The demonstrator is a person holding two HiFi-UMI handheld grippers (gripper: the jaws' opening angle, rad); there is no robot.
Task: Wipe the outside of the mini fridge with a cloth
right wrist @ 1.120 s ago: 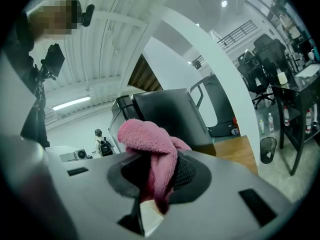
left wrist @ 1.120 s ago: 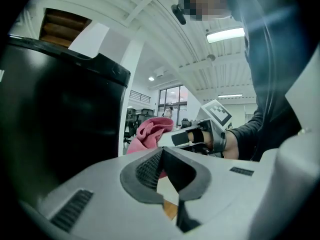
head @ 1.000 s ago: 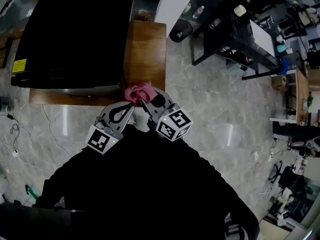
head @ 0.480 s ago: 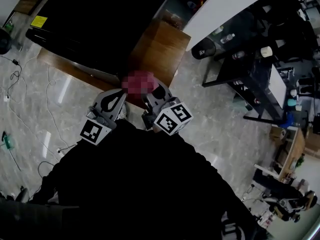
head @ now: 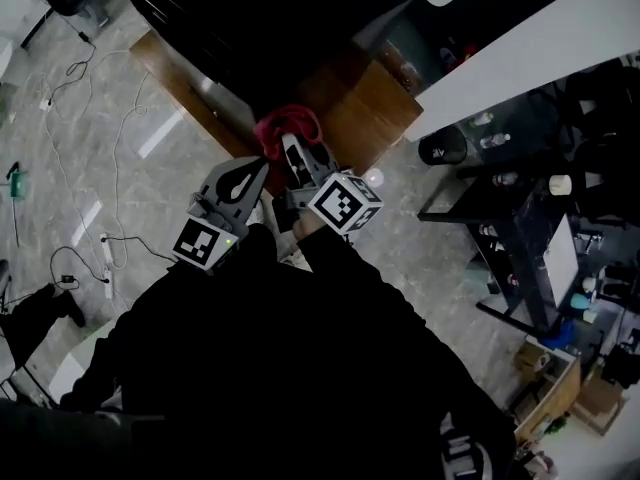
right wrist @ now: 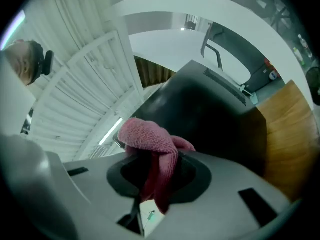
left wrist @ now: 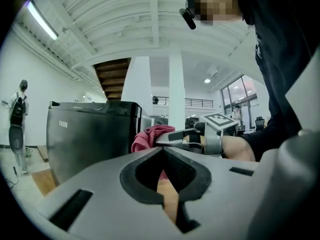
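The black mini fridge (head: 270,18) stands on a low wooden platform (head: 375,108) at the top of the head view. A pink cloth (head: 288,126) is bunched at the fridge's near corner, and my right gripper (head: 290,144) is shut on it. In the right gripper view the cloth (right wrist: 150,139) hangs through the jaws with the fridge's dark side (right wrist: 210,114) just beyond. My left gripper (head: 260,165) is beside the right one, shut and holding nothing. The left gripper view shows the fridge (left wrist: 90,134), the cloth (left wrist: 150,136) and the right gripper (left wrist: 185,136) ahead of its shut jaws.
Loose cables (head: 100,168) trail over the marble floor at the left. A black table frame with bottles (head: 500,178) stands at the right, and a long white surface (head: 520,48) runs behind the platform. A person (left wrist: 17,114) stands far off in the left gripper view.
The head view has swung, so the fridge and platform now sit higher and turned in the picture. Both grippers have risen with the cloth toward the fridge's corner. The grip is unchanged.
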